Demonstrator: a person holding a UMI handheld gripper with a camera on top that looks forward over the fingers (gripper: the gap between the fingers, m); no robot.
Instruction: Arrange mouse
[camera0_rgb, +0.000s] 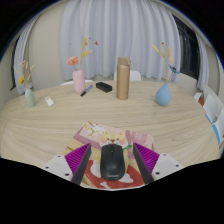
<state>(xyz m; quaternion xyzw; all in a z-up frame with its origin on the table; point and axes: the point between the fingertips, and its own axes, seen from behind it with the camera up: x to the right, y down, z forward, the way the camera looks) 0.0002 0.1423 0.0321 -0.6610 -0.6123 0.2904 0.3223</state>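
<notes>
Round wooden desk (60, 125) carrying a tall cylinder (122, 78) at its far side, vases to either side of the cylinder. Nearer than the cylinder lies a picture mat (118, 140); on it the black mouse (111, 163) sits between the parted fingers (112, 168), gaps showing. Closing evenly on both flanks would likely prevent twisting.

Mouse (112, 163): near end cut off below, contact with the claw (112, 172) pads unresolved. Printed mouse pad (112, 137): largely covered, design illegible. Small objects on the far desk (60, 125): too small to identify.
</notes>
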